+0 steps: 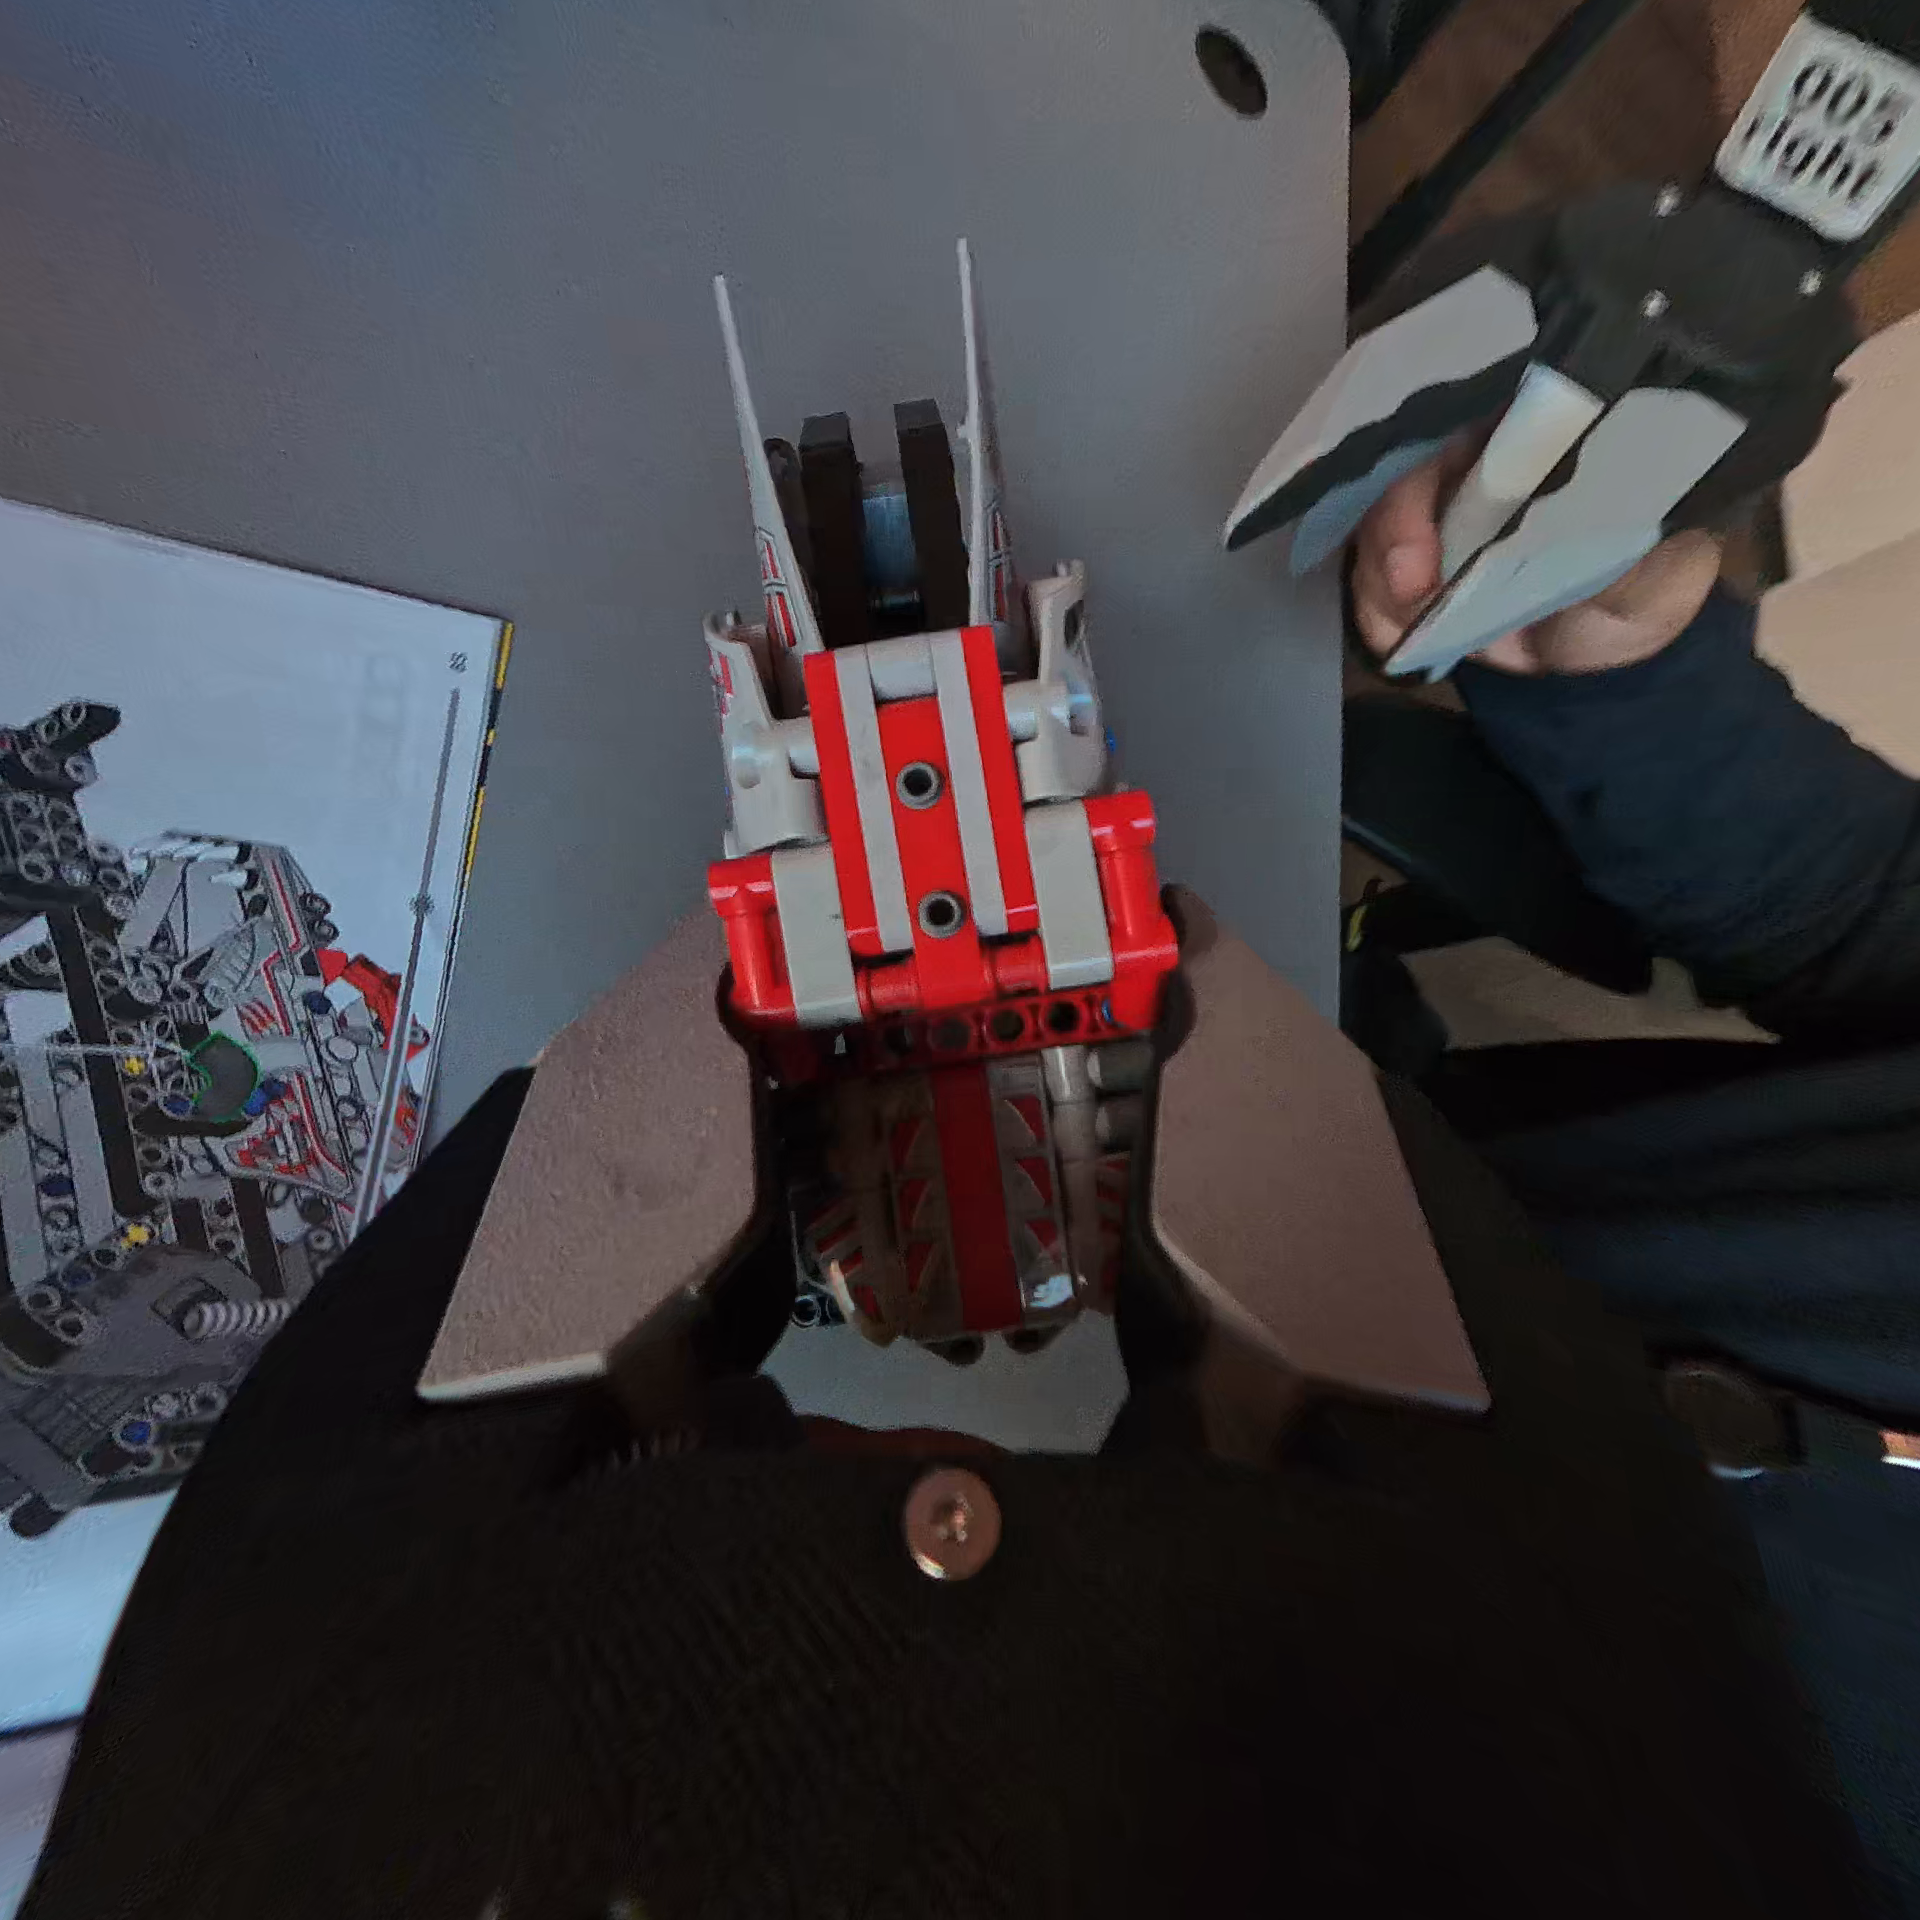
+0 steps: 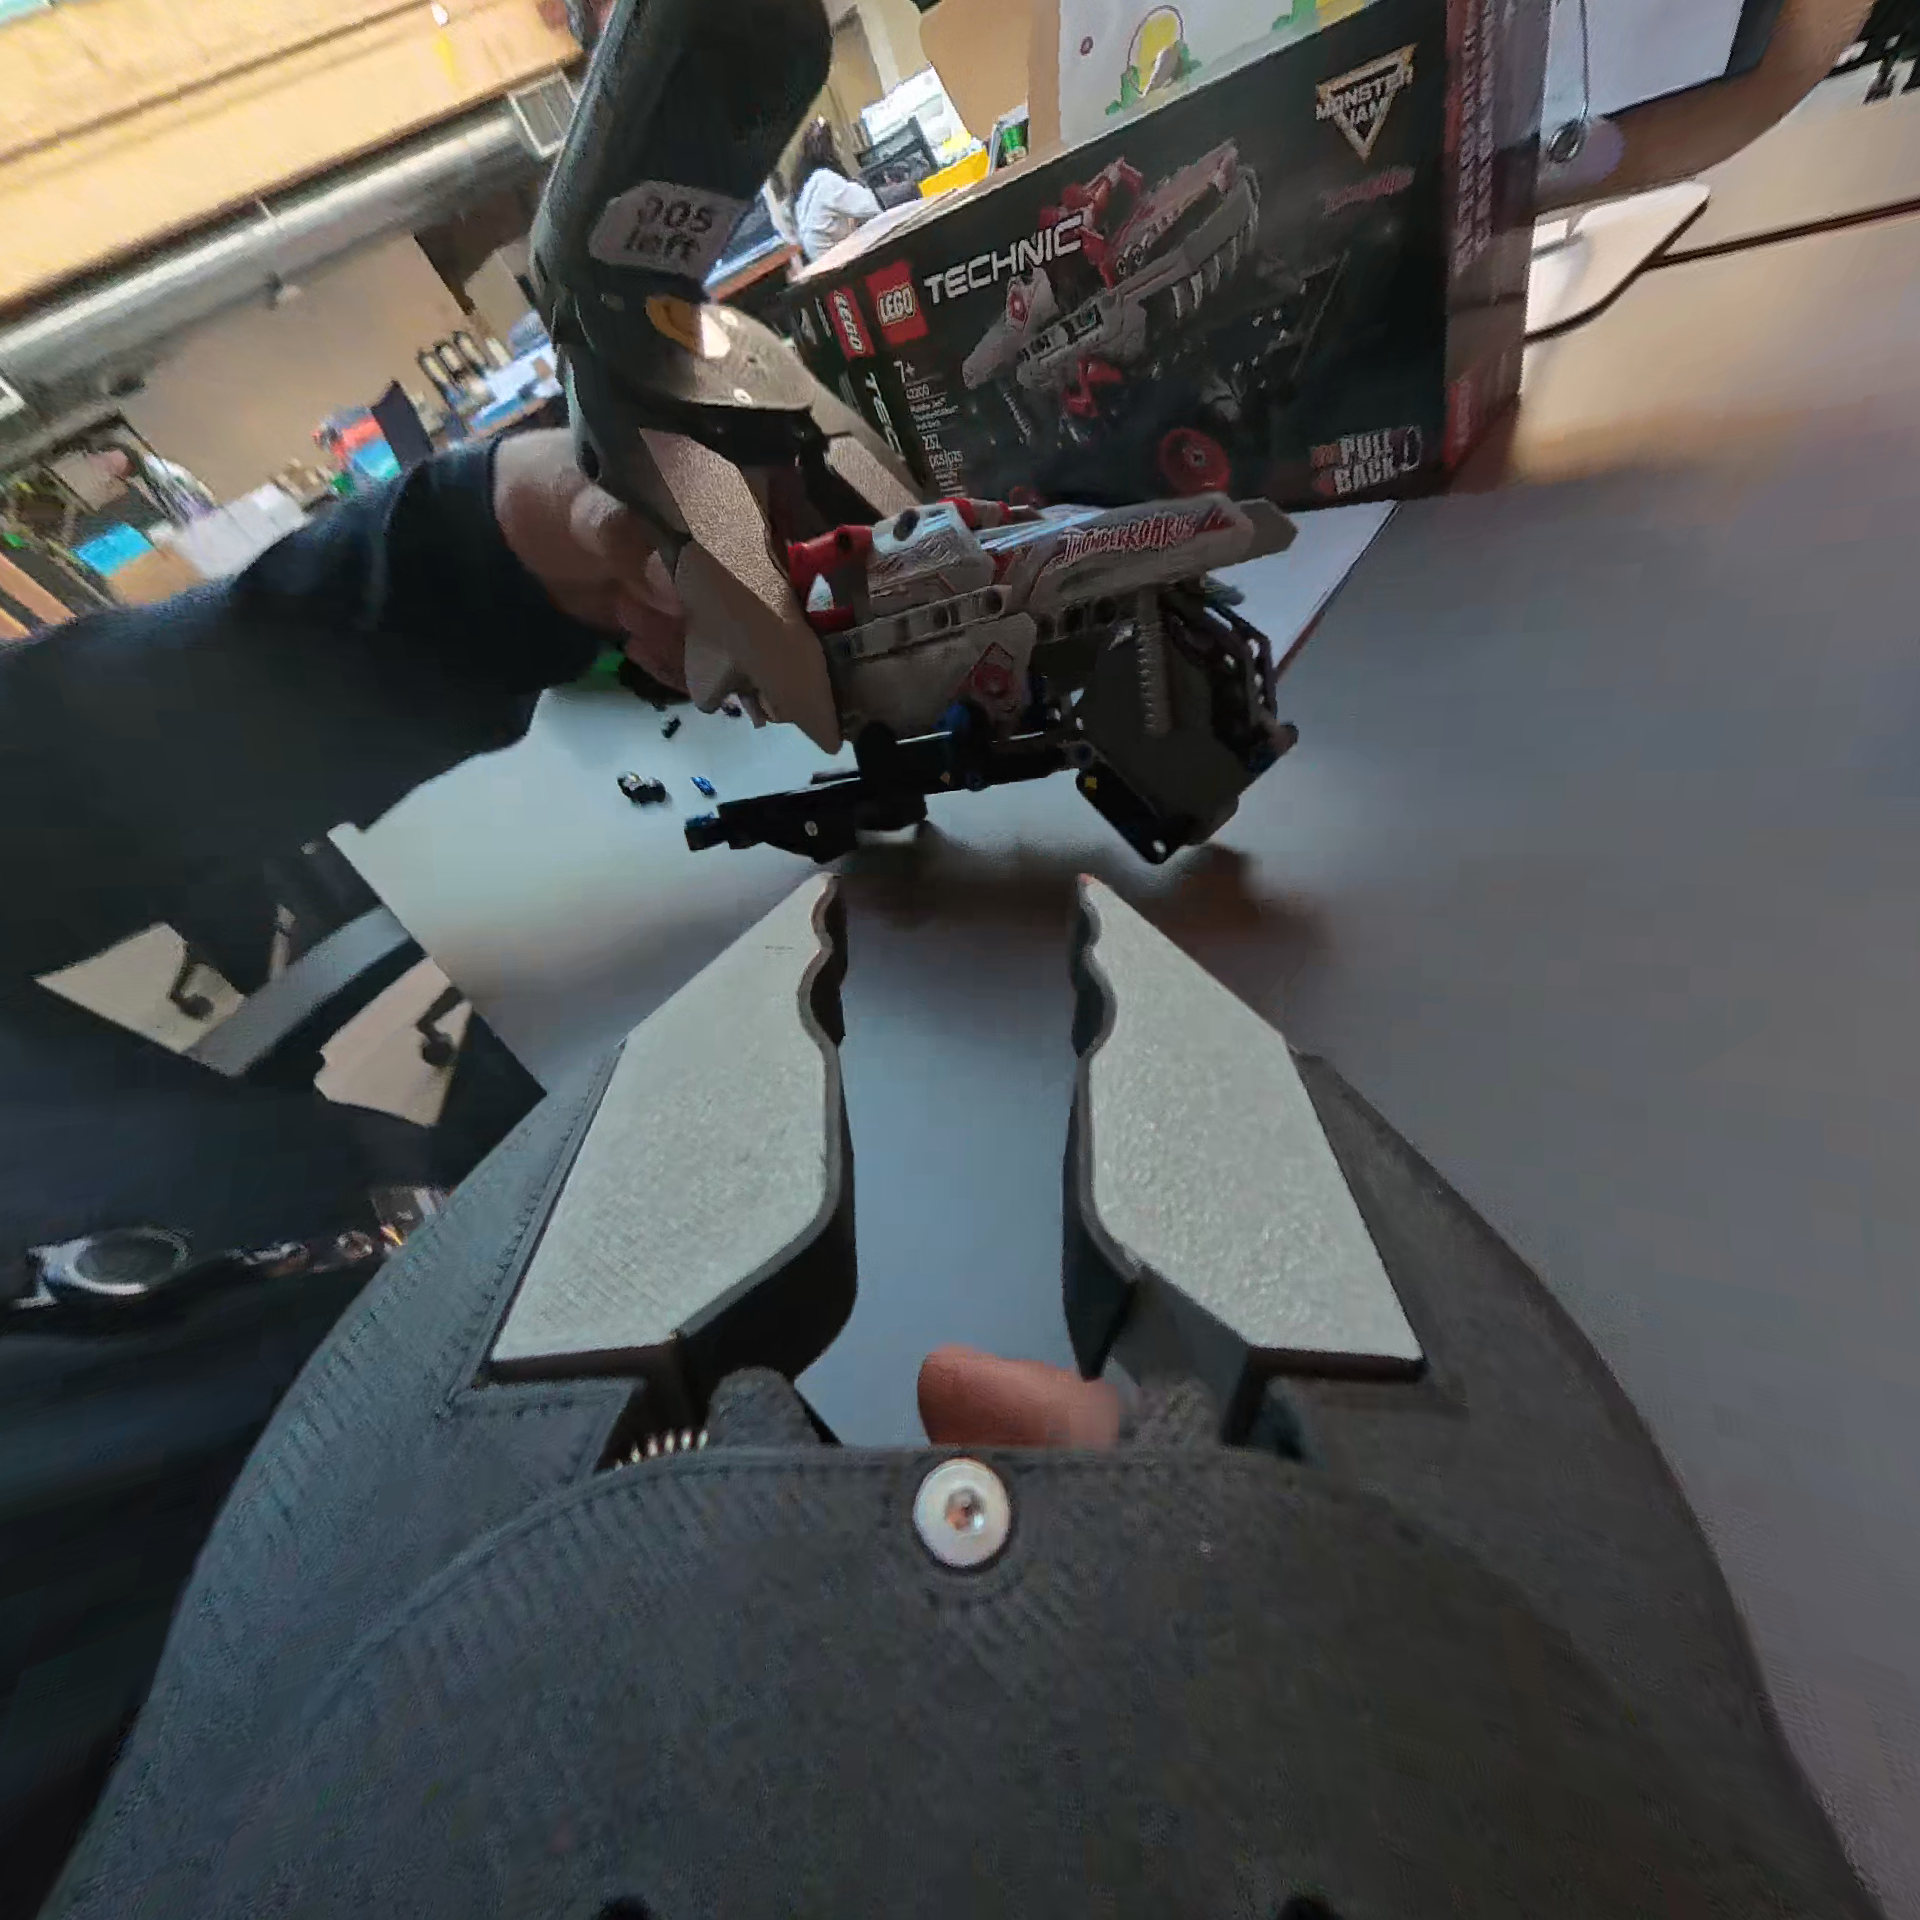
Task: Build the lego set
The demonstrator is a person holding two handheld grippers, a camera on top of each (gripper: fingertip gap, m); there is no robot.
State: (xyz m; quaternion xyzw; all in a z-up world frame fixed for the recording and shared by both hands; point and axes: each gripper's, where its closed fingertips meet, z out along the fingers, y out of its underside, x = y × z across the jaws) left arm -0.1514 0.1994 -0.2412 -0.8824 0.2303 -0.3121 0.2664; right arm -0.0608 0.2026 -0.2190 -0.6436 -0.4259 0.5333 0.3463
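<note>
Red, white and grey brick-built truck body (image 1: 940,914), partly assembled, is held clamped at its red front end between the two tan fingers (image 1: 613,1174) of the left gripper (image 1: 951,997). In the right wrist view the model (image 2: 1039,644) is seen tilted, its black chassis bar (image 2: 810,816) and rear block resting on the dark grey surface (image 2: 1558,831) while the front is raised by the left gripper (image 2: 774,665). Two thin white fins (image 1: 743,416) are seen rising from the far end of the body, with black parts between them.

An open instruction booklet (image 1: 239,935) is laid flat on the surface (image 1: 520,312), left of the model. A few small loose pieces (image 2: 644,787) are scattered near the person's dark sleeve (image 2: 260,665). A black product box (image 2: 1195,312) with a picture of the truck is stood behind the model.

The right gripper (image 2: 956,894) is held low over the surface, near the model but apart from it, its grey fingers (image 2: 717,1143) spread with nothing between them.
</note>
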